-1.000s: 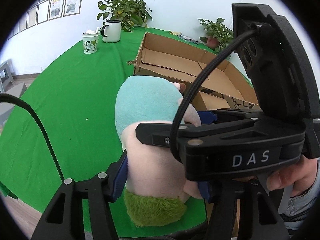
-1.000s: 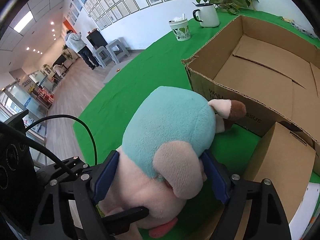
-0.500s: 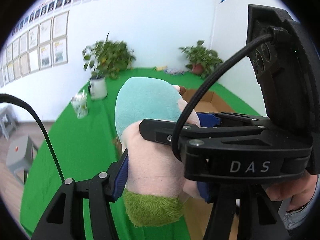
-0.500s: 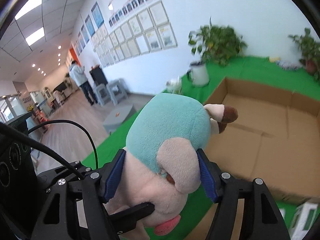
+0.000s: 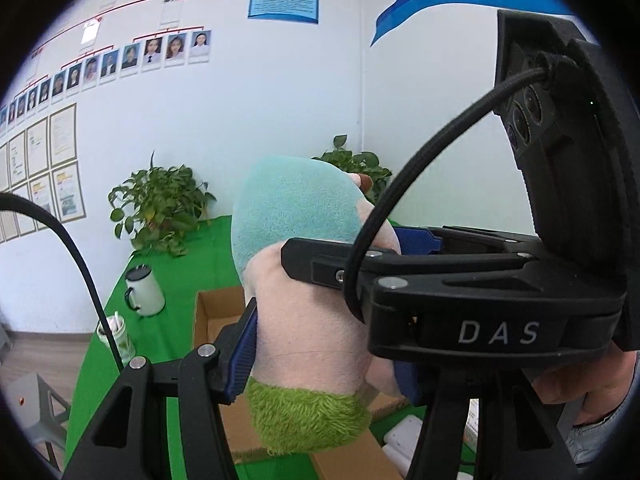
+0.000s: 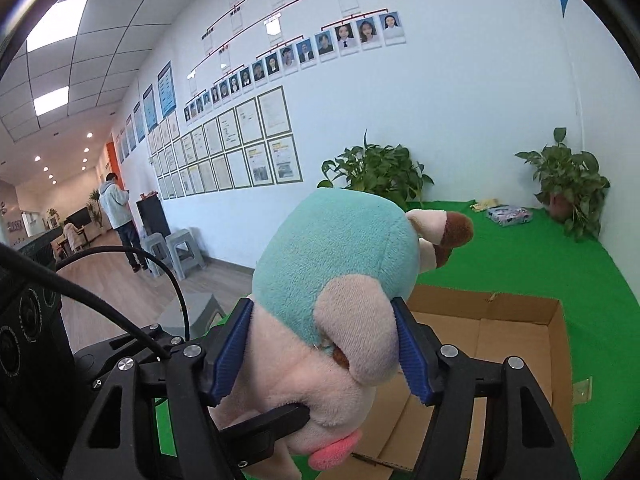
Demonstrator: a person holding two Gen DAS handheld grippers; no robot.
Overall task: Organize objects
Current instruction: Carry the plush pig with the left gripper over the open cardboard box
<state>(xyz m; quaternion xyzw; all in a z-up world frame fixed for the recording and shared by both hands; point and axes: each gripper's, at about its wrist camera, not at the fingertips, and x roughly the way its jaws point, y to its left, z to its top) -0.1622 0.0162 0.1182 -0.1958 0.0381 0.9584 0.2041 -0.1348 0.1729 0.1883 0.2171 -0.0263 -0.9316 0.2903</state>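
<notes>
- Left wrist view: the left tool (image 5: 324, 356) pinches the plush toy (image 5: 304, 280) across its pale pink body, one blue pad (image 5: 243, 354) pressed into the toy's left side; the other pad is mostly hidden behind the toy.
- The right tool (image 5: 404, 256) crosses in front of the toy from the right, its black finger (image 5: 316, 264) pressed against the pink plush.
- The toy is held up in the air above the cardboard box (image 5: 218, 320), its teal head uppermost and green fuzzy end lowest.
- Left of the box on the green bench (image 5: 180, 280) stand a white mug (image 5: 145, 290) and, nearer, a patterned cup (image 5: 117, 338); a leafy plant (image 5: 160, 204) sits behind the mug.
- Right wrist view: the right tool (image 6: 324, 354) pinches the plush toy (image 6: 332, 280) at the head, blue pads (image 6: 412, 354) on both sides.
- A finger of the left tool (image 6: 268, 426) presses the toy's cheek from below left.
- The toy hangs above the near left corner of the open cardboard box (image 6: 492, 344).
- Beyond the box on the bench (image 6: 592, 320) are two potted plants (image 6: 572, 188) and a small flat packet (image 6: 508, 215).
</notes>
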